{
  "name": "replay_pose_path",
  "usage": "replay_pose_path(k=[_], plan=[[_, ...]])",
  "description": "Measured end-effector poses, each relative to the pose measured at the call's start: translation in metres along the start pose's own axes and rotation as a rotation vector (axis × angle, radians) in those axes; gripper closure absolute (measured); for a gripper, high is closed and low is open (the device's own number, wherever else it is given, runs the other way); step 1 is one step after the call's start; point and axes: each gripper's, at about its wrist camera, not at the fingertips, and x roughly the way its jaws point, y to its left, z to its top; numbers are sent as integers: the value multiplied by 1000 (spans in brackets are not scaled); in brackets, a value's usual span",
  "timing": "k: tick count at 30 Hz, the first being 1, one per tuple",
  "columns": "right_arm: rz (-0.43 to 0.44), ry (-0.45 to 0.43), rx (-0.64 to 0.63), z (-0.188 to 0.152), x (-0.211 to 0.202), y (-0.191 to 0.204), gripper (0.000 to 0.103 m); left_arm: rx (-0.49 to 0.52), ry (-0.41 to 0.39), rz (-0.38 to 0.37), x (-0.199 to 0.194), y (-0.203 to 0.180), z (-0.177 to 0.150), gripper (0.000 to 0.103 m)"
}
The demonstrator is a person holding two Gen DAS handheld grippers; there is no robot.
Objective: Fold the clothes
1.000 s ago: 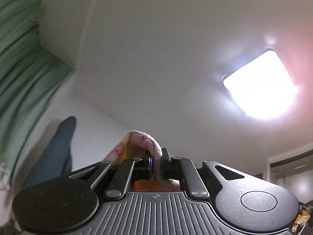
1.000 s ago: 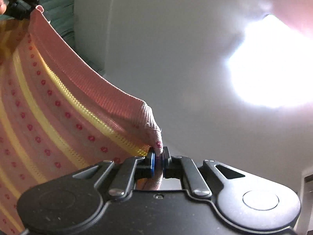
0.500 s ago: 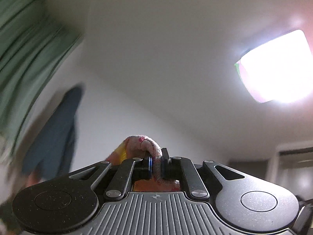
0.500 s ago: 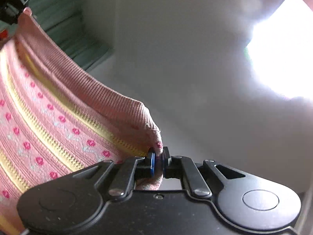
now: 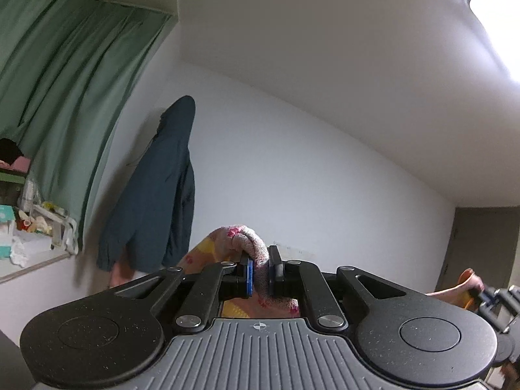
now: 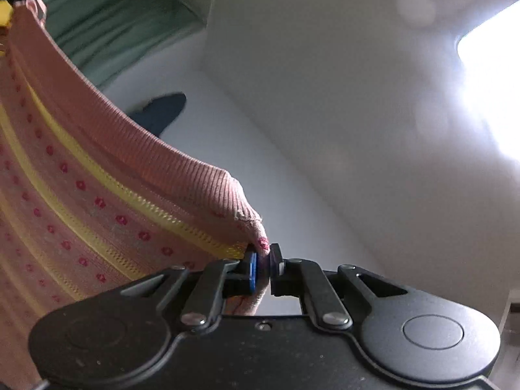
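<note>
Under a white ceiling (image 5: 325, 48) beside green curtains (image 5: 65, 81), left gripper (image 5: 259, 271) and right gripper (image 6: 262, 268) each clenched on the pink knit garment (image 6: 97, 178) (dark jacket (image 5: 156, 195) hanging), garment's lower part cut off.

Pink floral garment (image 5: 250, 250) pinched in left gripper (image 5: 259, 271) jaws, near dark jacket (image 5: 156, 195).

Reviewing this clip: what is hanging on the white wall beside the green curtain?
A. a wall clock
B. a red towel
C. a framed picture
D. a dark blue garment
D: in the left wrist view a dark blue garment hangs down the wall just right of the green curtain; its top also shows in the right wrist view.
</note>
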Motion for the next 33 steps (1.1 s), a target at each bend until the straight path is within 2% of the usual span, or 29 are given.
replay_pose_path(k=[2, 4, 6, 8, 11, 14, 17, 19, 22, 24, 26, 27, 28, 29, 30, 33], plan=[[53, -11, -22, -13, -28, 19, 96, -17, 34, -7, -12, 18, -20, 95], [127, -7, -50, -31, -68, 44, 96, -27, 99, 3, -30, 39, -54, 95], [237, 40, -86, -62, -109, 77, 96, 5, 190, 34, -50, 57, -101, 95], [402, 143, -98, -102, -150, 116, 96, 27, 303, 93, -65, 74, -149, 95], [667, 338, -104, -155, -202, 177, 96, -21, 548, 211, -89, 103, -240, 95], [899, 509, -95, -190, -241, 228, 96, -70, 734, 327, -113, 127, -310, 95], [1032, 577, -115, -194, -257, 253, 96, -140, 817, 399, -136, 134, -340, 95], [1083, 615, -117, -189, -252, 268, 95, -163, 850, 417, -148, 132, -350, 95], [1154, 653, -148, -193, -247, 267, 95, -185, 863, 426, -161, 128, -361, 95], [1210, 694, -159, -197, -247, 265, 94, -189, 869, 435, -151, 132, -363, 95], [1241, 765, -52, -208, -241, 252, 88, -199, 878, 442, -151, 136, -372, 95], [1248, 798, 14, -213, -237, 243, 81, -209, 880, 446, -151, 136, -377, 95], [1254, 830, 80, -219, -232, 234, 77, -221, 882, 451, -152, 138, -378, 95], [1237, 864, 167, -226, -224, 224, 74, -237, 880, 459, -153, 140, -379, 95], [1183, 916, 290, -238, -209, 210, 72, -252, 876, 461, -154, 142, -383, 95], [933, 1108, 681, -291, -159, 165, 72, -291, 856, 462, -159, 150, -391, 95]])
